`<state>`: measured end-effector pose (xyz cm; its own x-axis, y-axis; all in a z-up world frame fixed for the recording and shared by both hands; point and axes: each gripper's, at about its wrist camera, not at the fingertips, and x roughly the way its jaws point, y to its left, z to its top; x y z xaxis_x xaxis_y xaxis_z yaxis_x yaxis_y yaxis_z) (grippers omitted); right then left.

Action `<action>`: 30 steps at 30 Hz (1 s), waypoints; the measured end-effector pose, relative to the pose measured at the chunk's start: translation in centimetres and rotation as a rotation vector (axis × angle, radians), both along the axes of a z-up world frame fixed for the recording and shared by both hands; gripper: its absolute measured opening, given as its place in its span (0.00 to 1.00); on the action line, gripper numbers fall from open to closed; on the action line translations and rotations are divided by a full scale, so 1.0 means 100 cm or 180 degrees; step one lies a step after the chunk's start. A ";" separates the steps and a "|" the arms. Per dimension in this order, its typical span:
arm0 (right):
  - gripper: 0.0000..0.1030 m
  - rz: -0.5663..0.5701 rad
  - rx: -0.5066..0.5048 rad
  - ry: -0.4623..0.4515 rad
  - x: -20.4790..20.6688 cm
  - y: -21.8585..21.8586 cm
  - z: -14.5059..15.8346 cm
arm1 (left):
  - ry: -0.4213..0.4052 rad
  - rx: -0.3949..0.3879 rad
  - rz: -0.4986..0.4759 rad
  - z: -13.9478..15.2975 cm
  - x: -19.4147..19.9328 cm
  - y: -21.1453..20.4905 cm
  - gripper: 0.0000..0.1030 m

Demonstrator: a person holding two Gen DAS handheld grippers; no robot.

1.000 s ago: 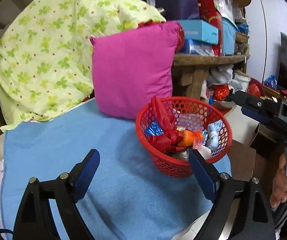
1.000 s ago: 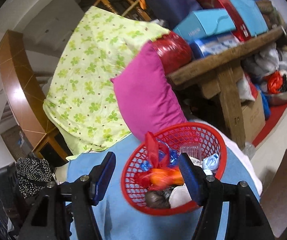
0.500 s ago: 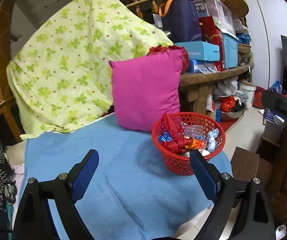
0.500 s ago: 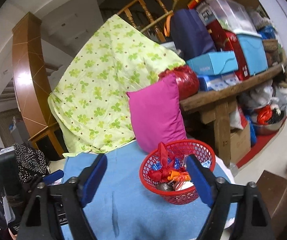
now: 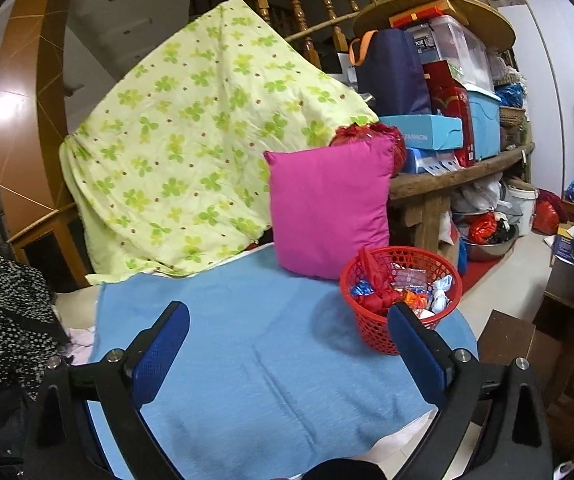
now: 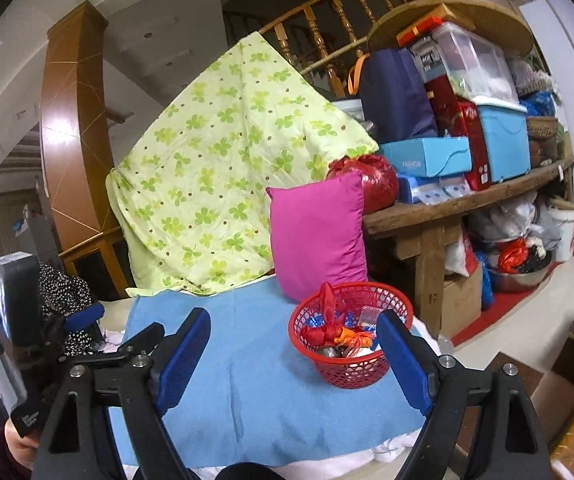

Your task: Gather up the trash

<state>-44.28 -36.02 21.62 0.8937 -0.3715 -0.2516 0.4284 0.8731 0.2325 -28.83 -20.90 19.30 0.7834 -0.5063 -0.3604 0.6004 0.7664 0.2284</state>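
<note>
Red basket (image 5: 371, 334) — trash-filled — on blue cloth (image 5: 247, 360)

A blue towel (image 5: 247, 360) spreads between and beyond the jaws — past it a pink pillow (image 5: 329, 208), a clover-print sheet (image 5: 191, 152), and right, a table (image 6: 467, 204) of boxes (image 6: 427, 156).

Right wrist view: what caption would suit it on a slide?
Open right tool hangs over a blue towel, facing a red basket full of trash.

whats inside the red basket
The red basket holds wrappers: a knotted red bag, an orange wrapper, blue foil and clear plastic. Whatever lies beneath that pile is covered.
</note>
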 end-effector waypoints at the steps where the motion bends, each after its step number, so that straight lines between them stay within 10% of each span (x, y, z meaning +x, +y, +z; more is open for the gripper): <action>1: 0.86 0.0006 -0.0025 -0.0001 -0.004 0.003 0.002 | -0.0036 0.0001 0.0024 0.002 -0.003 0.003 0.97; 30: 0.91 -0.0031 -0.0108 0.0062 -0.013 0.021 0.003 | -0.0199 0.0022 0.0182 0.008 -0.024 0.036 1.00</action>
